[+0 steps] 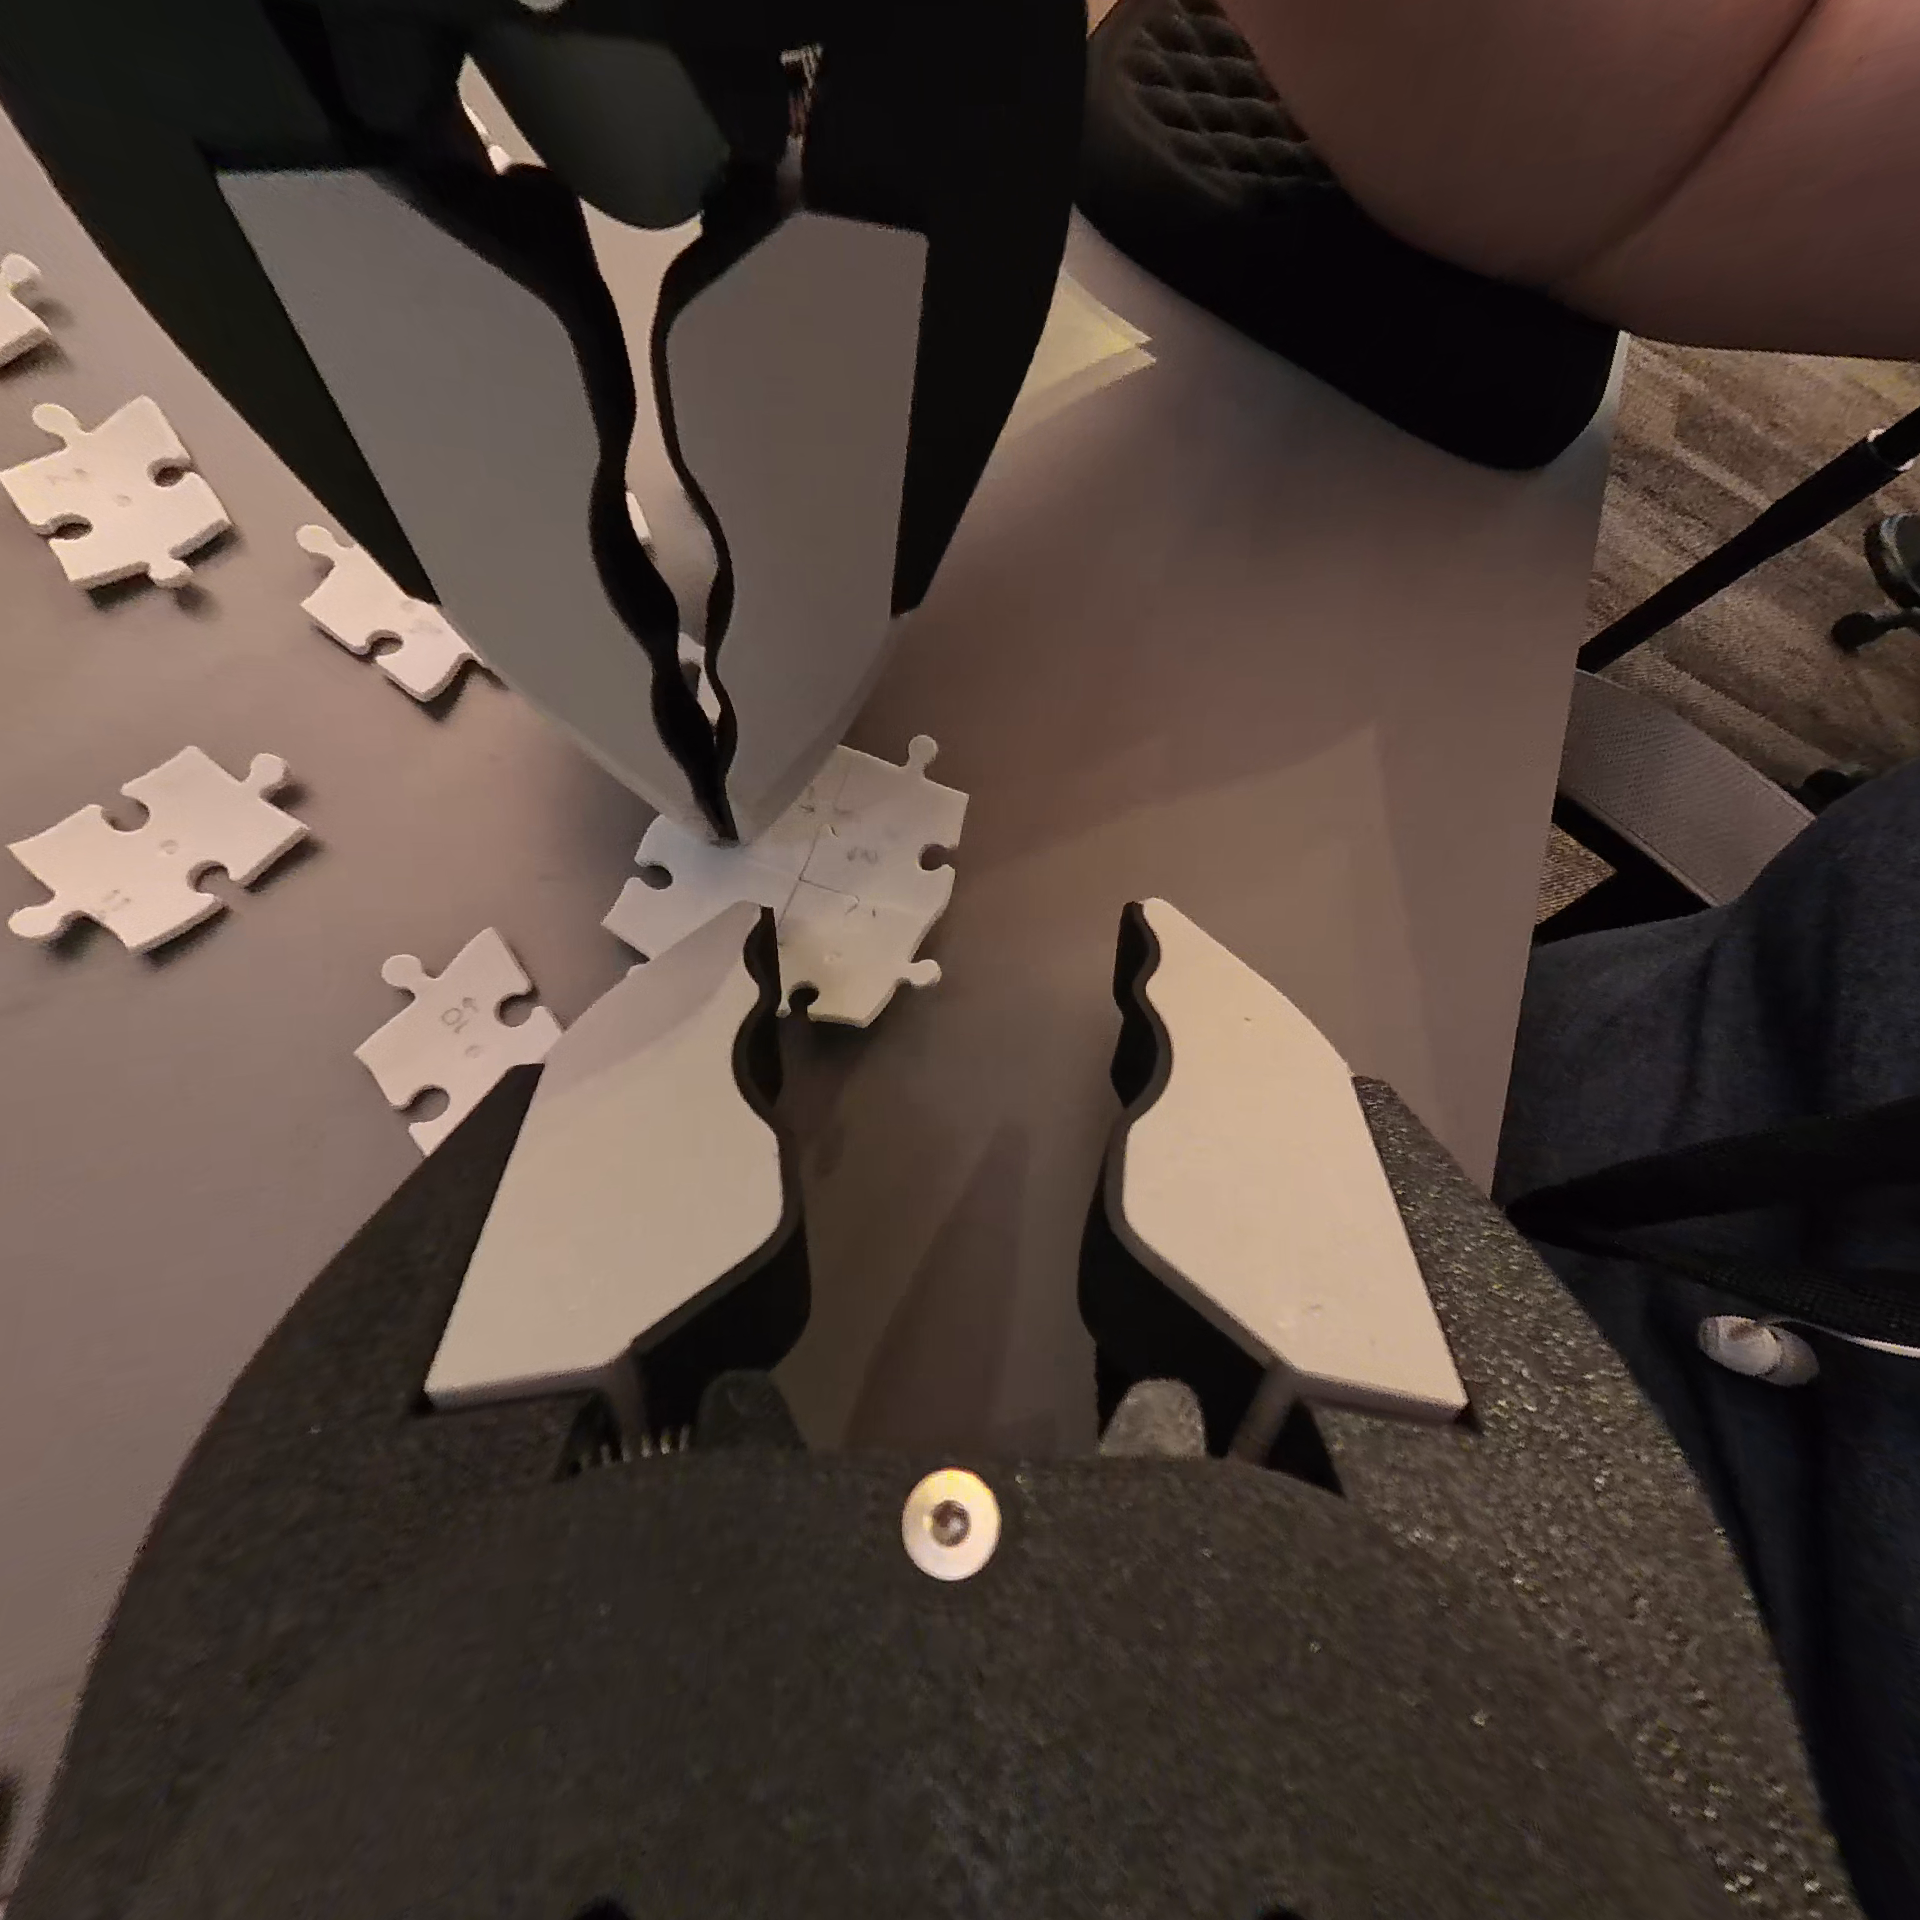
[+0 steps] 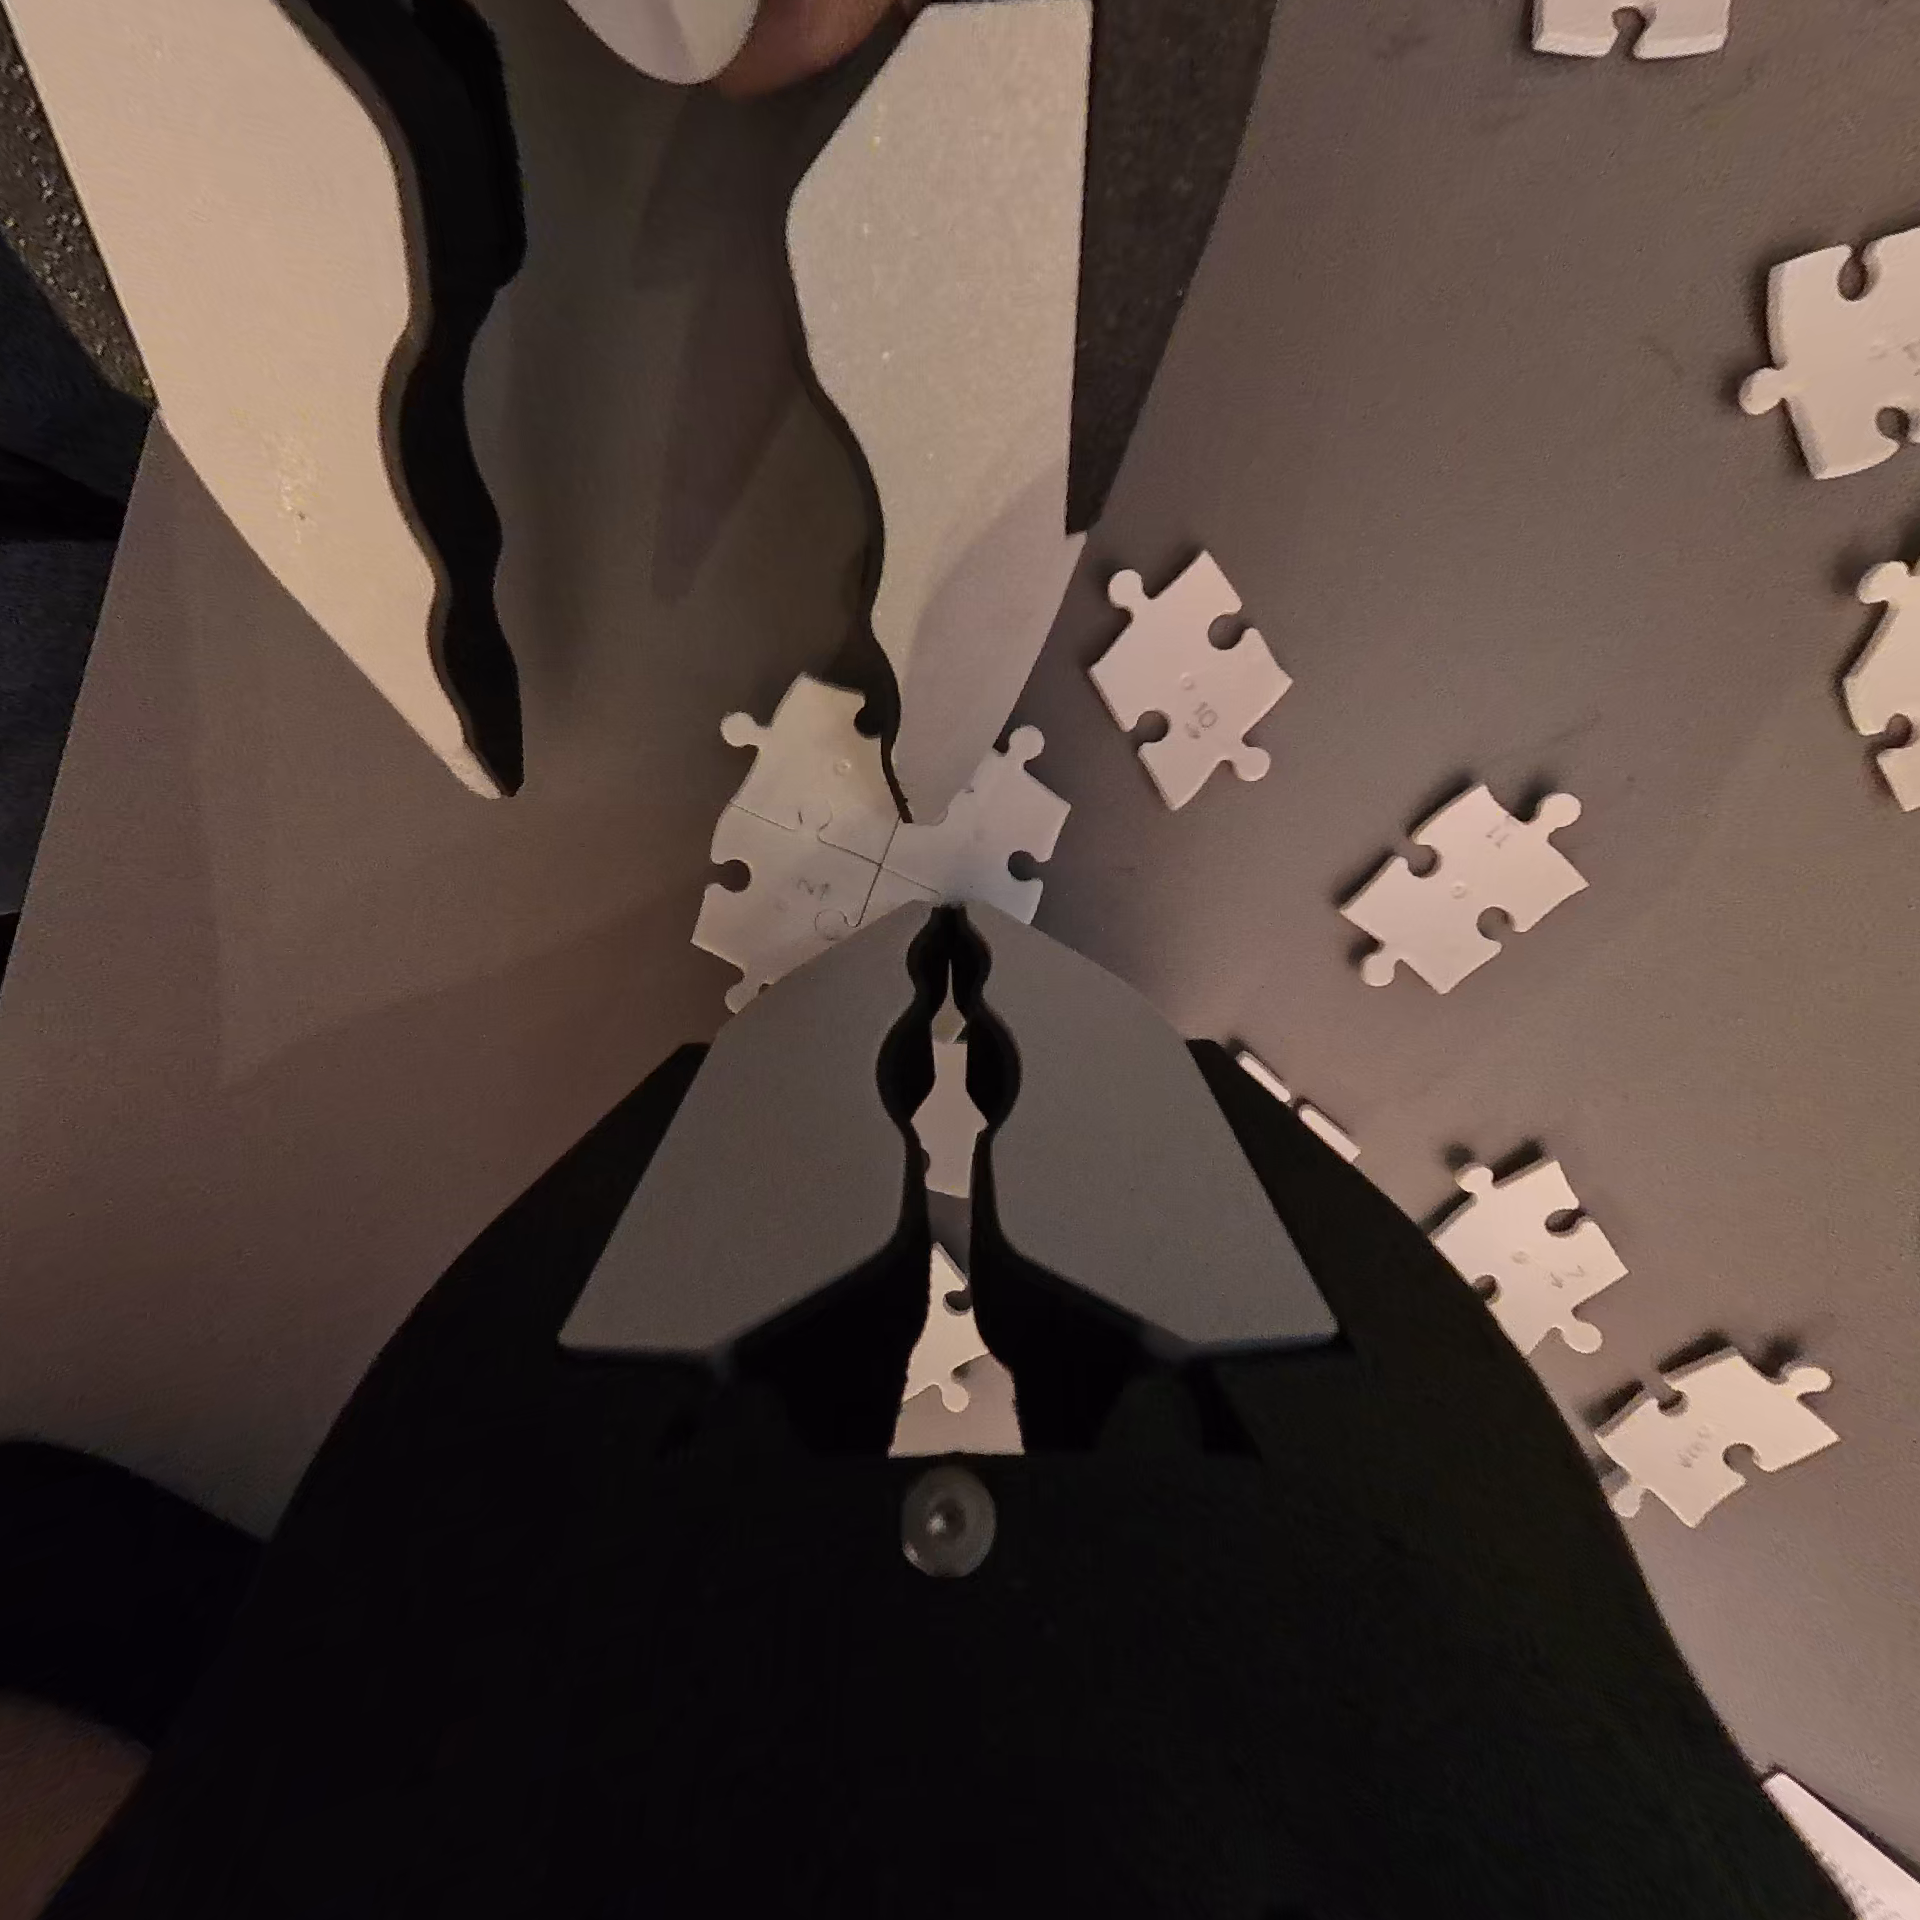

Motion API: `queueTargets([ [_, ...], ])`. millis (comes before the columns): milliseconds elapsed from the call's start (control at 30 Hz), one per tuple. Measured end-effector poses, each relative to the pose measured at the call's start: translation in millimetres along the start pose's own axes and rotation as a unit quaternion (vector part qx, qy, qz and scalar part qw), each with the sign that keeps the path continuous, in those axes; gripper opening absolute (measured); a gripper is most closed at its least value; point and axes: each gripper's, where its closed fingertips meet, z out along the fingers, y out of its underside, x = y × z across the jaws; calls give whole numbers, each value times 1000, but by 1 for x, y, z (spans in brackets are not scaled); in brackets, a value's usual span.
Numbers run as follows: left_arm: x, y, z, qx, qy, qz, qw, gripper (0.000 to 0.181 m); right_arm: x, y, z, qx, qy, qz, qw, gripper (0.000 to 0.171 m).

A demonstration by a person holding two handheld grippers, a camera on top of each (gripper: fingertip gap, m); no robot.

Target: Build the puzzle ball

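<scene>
Step in hand: joining flat white pieces on the table (image 1: 1195, 727) into a patch, an early part of the ball, judged from how much lies loose

Assembled patch (image 1: 831, 883): several interlocked pieces lying flat near the table's edge on the person's side; seams meet at a cross near its middle; it shows too in the right wrist view (image 2: 821, 862)

Right gripper (image 2: 948, 914): jaws drawn narrow, tips almost together, pointed down onto the patch beside the cross of seams; whether the tips pinch an edge or only press on top I cannot tell; from the left wrist view it (image 1: 722, 826) stands steeply, tips touching the patch's far-left piece

Left gripper (image 1: 951, 914): jaws wide, nothing between them; its left fingertip (image 1: 764, 925) sits over the patch's near edge, the other over bare table

Key relation: the patch lies straight ahead of both sets of jaws, which face each other across it; the right tips are on it, the left only borders it

Loose pieces (image 2: 1465, 888): scattered well apart from the patch on the right gripper's side of the table; the nearest (image 2: 1190, 681) lies just beside the patch

Nearer gripper for the next piece: the right, by my reading, though it is occupied; the left is free but farther

Risk: a sideways push on the flat patch could slide it or spring a seam
</scene>
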Motion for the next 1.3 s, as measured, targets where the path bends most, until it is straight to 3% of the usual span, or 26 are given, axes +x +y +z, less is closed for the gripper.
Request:
queueTargets([
  [200,-1,1,1,-3,-2,-3,1000,64,1,-1,-1,7,10,-25,1000,1],
  [333,-1,1,0,-4,-3,-3,1000,65,4,-12,-18,58,8,-7,998,1],
  [567,-2,1,0,-5,-5,-3,1000,65,0,-2,-1,5,5,-24,1000,1],
  [1300,-4,1,-1,-2,-2,-6,1000,66,0,-8,0,25,2,-29,999,1],
])
